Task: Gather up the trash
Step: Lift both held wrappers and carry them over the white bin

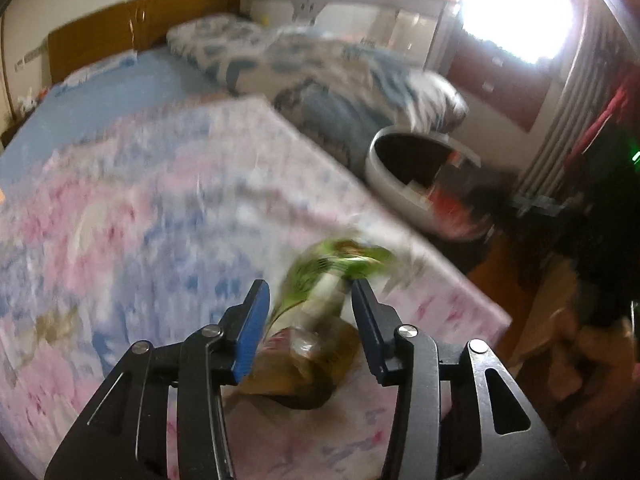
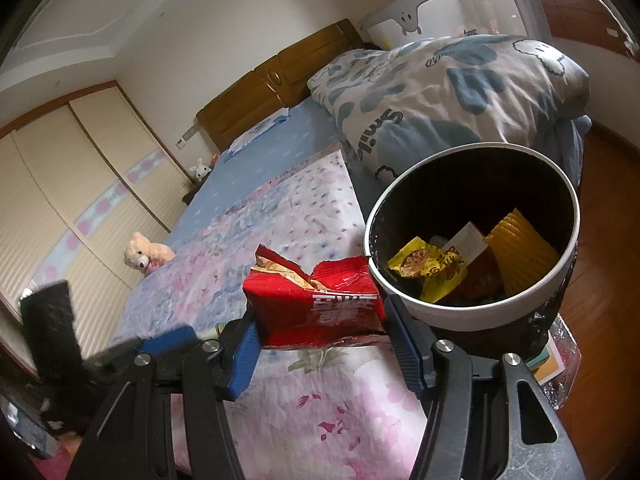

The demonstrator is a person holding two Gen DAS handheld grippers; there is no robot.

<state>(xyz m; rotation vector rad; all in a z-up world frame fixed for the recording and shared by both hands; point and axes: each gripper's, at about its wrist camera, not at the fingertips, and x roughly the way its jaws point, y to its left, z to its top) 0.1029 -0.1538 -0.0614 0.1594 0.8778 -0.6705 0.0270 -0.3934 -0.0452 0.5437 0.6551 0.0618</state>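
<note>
In the right wrist view my right gripper (image 2: 318, 320) is shut on a torn red snack bag (image 2: 312, 304), held above the floral bed cover, just left of the white trash bin (image 2: 416, 312) with a black liner and several wrappers inside. In the blurred left wrist view my left gripper (image 1: 310, 312) has its blue-padded fingers on either side of a green and brown wrapper (image 1: 316, 304) near the bed's edge; contact with the pads is unclear. The bin (image 1: 380, 176) shows further right beside the bed.
A pink floral cover (image 2: 280, 216) lies on the blue sheet. A folded cloud-print duvet (image 2: 452, 96) lies behind the bin. A teddy bear (image 2: 142, 256) sits at the bed's left side. Wardrobe doors (image 2: 52, 184) stand left. Wooden floor (image 2: 612, 216) is right.
</note>
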